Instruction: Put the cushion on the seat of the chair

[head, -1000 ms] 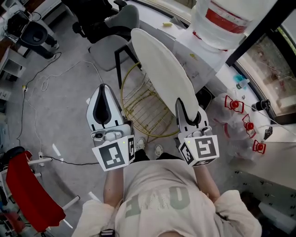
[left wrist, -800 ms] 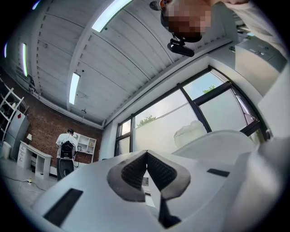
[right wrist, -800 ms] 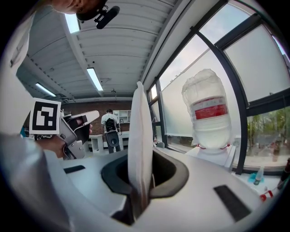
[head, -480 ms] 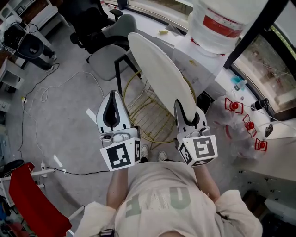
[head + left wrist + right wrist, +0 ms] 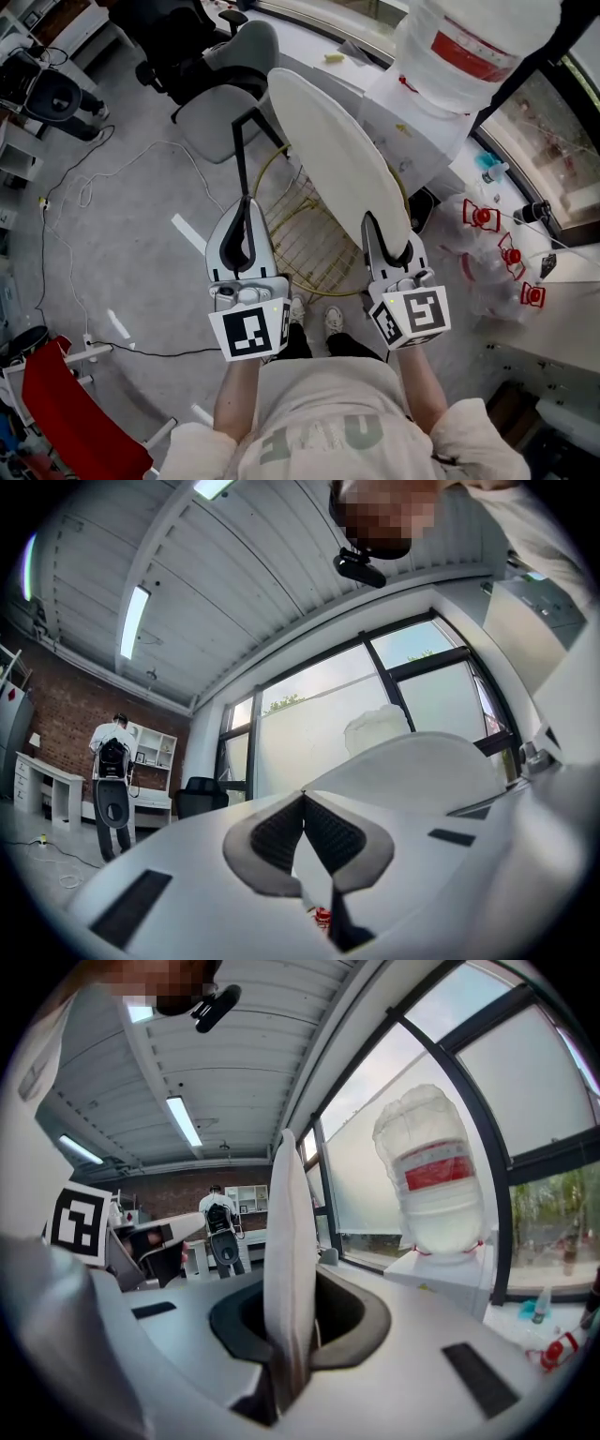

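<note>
Left gripper (image 5: 247, 208), fingers together, has sunk toward the chair (image 5: 300, 248). Right gripper (image 5: 377, 228) fingers stay clamped on the cushion (image 5: 328, 150), which is above the seat and not yet laid down.

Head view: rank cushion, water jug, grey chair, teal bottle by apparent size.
1. cushion and water jug: look about alike. The jug is cropped by the frame, so I won't rank them.
2. grey chair: slightly smaller, but farther from the camera.
3. teal bottle: smallest by far.
</note>
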`<state>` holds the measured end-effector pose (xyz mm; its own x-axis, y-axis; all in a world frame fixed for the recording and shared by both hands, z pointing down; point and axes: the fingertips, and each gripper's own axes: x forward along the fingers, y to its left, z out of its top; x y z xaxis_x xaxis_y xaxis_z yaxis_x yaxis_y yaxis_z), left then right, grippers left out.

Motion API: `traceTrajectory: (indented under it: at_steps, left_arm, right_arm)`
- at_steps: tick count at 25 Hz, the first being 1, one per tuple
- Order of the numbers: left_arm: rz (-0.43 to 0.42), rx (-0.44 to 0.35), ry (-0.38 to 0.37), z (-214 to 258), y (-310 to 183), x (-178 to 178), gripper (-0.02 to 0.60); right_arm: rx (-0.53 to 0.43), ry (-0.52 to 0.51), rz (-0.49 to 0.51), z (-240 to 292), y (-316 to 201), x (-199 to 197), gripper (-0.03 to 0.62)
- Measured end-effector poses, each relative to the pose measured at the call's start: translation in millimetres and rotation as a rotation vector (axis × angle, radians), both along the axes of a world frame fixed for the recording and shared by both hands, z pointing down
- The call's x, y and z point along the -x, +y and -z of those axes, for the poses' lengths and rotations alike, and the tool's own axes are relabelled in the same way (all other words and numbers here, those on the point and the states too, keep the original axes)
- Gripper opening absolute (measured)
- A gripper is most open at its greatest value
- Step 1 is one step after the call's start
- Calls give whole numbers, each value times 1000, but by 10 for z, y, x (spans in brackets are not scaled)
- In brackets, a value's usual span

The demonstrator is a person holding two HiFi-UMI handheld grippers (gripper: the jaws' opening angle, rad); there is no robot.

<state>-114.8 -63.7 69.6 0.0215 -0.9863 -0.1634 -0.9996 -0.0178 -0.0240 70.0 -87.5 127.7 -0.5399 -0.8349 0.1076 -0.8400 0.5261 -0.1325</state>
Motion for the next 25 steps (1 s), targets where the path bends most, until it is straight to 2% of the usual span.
traceTrajectory:
  at_steps: [6,14,17,21,23,25]
  left_arm:
    - [-10,57,-11,-633,-259,197,14]
    - [36,187,14,-1851,-341,505,14]
    - [58,222,25,-2260,-321,608,14]
    - [63,284,43,-2864,-164,692,14]
    - [60,307,40,-2977,-131,665,14]
    - [50,323,34,-3011,-130,603,14]
  right_arm:
    - [123,-116,0,-588,-244,180,43]
    - [484,-369,41,-1868,-158,282,43]
    - [619,-499,34,-2315,-73,299,43]
    - [799,-738,35,-2901,92,409,43]
    - [851,-835,22,-3011,90,409,43]
    - [875,-890,12,-3049,63,390,43]
